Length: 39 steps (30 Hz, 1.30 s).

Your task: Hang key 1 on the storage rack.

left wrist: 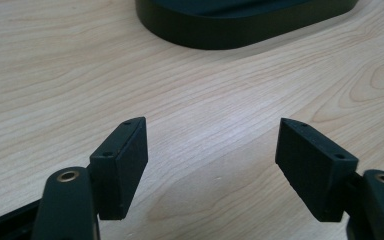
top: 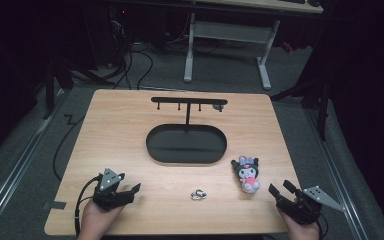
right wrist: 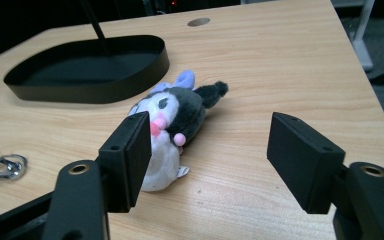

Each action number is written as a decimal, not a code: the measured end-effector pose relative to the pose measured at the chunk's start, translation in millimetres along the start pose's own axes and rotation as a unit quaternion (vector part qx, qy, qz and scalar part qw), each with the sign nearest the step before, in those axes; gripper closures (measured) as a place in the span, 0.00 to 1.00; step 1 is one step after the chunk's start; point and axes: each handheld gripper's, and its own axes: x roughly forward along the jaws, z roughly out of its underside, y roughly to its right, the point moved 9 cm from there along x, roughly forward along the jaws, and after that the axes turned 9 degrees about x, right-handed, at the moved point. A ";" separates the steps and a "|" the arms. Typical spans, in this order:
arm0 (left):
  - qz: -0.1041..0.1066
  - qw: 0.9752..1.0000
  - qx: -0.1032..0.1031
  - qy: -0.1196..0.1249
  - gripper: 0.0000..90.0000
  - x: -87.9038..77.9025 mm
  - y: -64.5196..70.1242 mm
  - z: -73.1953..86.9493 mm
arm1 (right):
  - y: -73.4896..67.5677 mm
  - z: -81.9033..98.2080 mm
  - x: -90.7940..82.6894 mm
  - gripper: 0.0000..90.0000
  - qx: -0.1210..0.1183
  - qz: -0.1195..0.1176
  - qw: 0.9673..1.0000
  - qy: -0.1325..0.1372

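A small plush toy [top: 248,174], black and white with pink details, lies on the wooden table [top: 130,115] right of centre. My right gripper [top: 281,190] rests open just right of it, near the front edge; in the right gripper view the plush [right wrist: 172,125] lies partly behind the left jaw. A small metal ring clip [top: 198,194] lies between the two hands, also seen as the clip [right wrist: 5,166] at far left. My left gripper [top: 130,192] sits open at the front left, with bare wood [left wrist: 210,145] between its jaws.
A black oval tray [top: 155,142] with an upright post and a hook bar [top: 189,100] stands mid-table; its rim [left wrist: 215,37] shows ahead of the left gripper. A desk frame and cables stand on the floor beyond the table.
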 end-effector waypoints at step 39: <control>0.003 1.000 0.024 0.014 0.31 -29.3 5.8 -7.1 | -6.7 4.4 17.3 0.45 -0.050 -0.007 0.998 -0.031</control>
